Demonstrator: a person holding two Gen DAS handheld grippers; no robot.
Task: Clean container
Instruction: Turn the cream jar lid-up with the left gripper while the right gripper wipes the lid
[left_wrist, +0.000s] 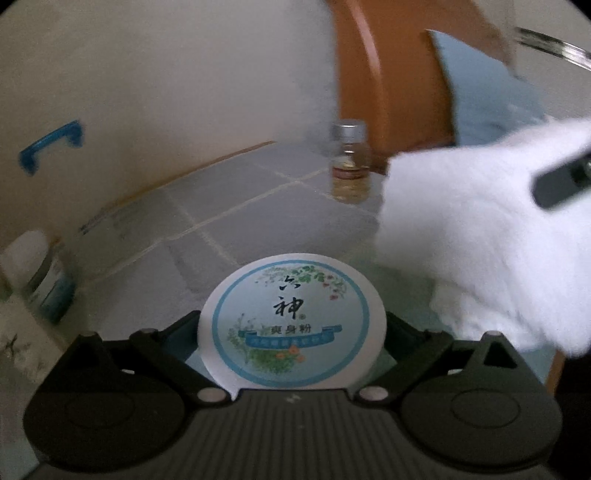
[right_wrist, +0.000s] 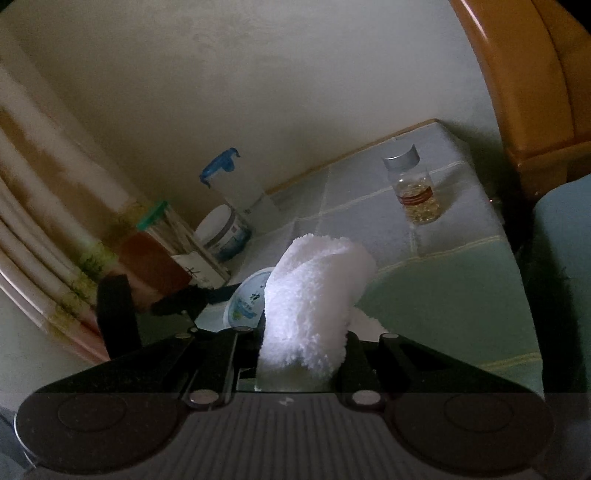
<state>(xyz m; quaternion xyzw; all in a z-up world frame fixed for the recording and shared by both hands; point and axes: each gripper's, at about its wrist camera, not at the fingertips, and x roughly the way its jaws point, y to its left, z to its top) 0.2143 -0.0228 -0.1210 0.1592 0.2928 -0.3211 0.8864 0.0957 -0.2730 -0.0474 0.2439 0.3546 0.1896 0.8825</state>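
We hold a round white tin (left_wrist: 291, 321), its lid printed with a blue ring, flowers and Chinese characters, between the fingers (left_wrist: 177, 332) of our left gripper (left_wrist: 293, 334). The fingers stand wide apart on either side of the tin and seem to be pressing its sides, so we judge it gripped, lifted a little over the tiled worktop (left_wrist: 240, 199) with the lid facing us. Our right gripper (right_wrist: 301, 354) has its fingers clenched on a fluffy white cloth (right_wrist: 314, 299), which stands up in a folded wad between them. In the left view the cloth (left_wrist: 476, 236) appears blurred just to the right of the tin; whether it touches the tin's edge we cannot tell. In the right view the tin (right_wrist: 245, 299) sits just to the left of the cloth, partly hidden behind it. As for progress, both tools are in hand and brought together, so the setting up is done. The wiping itself looks barely started or under way; the lid shows no obvious dirt or wet streaks, so we cannot judge how much is cleaned. The sides and underside are hidden and probably remain to be wiped. Further back on the worktop stands a small glass bottle (left_wrist: 349, 166) with a silver cap, well apart from the tin, and a white jar (right_wrist: 221, 230) sits near the wall.
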